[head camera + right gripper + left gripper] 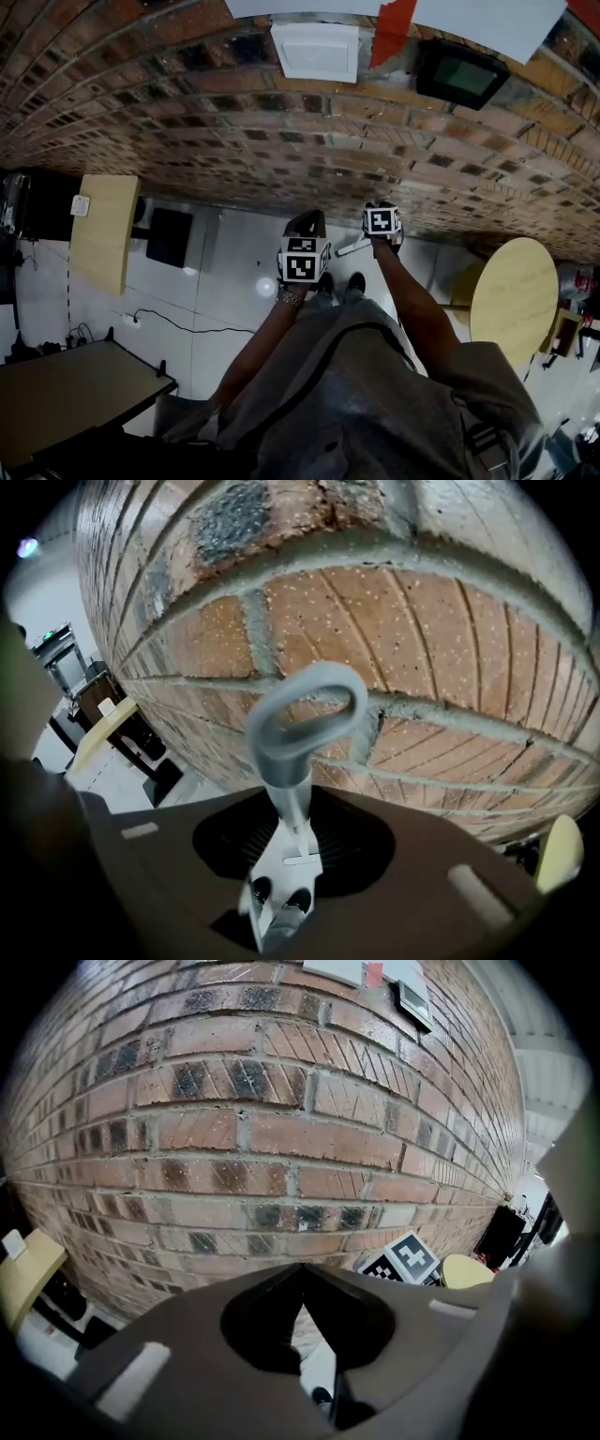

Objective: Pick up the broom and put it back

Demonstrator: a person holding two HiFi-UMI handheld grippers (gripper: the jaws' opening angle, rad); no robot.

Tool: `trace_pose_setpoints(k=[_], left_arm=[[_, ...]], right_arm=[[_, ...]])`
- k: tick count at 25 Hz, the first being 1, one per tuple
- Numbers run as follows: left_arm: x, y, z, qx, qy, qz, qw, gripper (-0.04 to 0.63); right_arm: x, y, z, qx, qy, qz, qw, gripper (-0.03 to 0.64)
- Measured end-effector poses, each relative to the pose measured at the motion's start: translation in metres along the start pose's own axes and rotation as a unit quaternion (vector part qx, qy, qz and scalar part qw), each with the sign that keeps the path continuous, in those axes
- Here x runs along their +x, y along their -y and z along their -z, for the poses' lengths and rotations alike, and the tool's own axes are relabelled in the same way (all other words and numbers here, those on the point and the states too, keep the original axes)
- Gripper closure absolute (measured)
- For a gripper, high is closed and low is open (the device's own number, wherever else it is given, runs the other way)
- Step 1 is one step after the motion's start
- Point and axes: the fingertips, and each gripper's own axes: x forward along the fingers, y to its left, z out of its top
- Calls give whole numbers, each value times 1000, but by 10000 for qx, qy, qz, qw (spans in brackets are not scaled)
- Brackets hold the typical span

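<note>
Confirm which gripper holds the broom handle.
The right gripper, jaws clamped on the grey loop-ended broom handle. The left gripper is shut on nothing, facing the brick wall.

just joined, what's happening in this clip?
A person stands facing a brick wall with a gripper in each hand. The right gripper has its jaws shut on the broom, gripping the grey handle just below its hanging loop, close to the wall. The left gripper is empty, jaws together. The broom isn't put back yet.
</note>
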Motion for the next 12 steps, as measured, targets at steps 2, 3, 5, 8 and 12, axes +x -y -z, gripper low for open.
trace_pose_setpoints(k=[2, 3, 5, 8, 12], left_arm=[[-1, 0, 0, -13, 7, 7, 10000, 601], [-1, 0, 0, -13, 12, 8, 10000, 601], [-1, -1, 0, -8, 14, 7, 10000, 601], [-1, -1, 0, -5, 18, 23, 10000, 601], [-1, 3, -3, 28, 43, 81, 10000, 601]], right_arm=[[0, 3, -1, 67, -77, 35, 9999, 520], [0, 3, 0, 95, -113, 21, 9999, 520], [1, 3, -1, 165, -141, -23, 9998, 518], [0, 2, -5, 297, -118, -129, 9994, 480], [-3, 1, -8, 401, -112, -153, 9990, 419]])
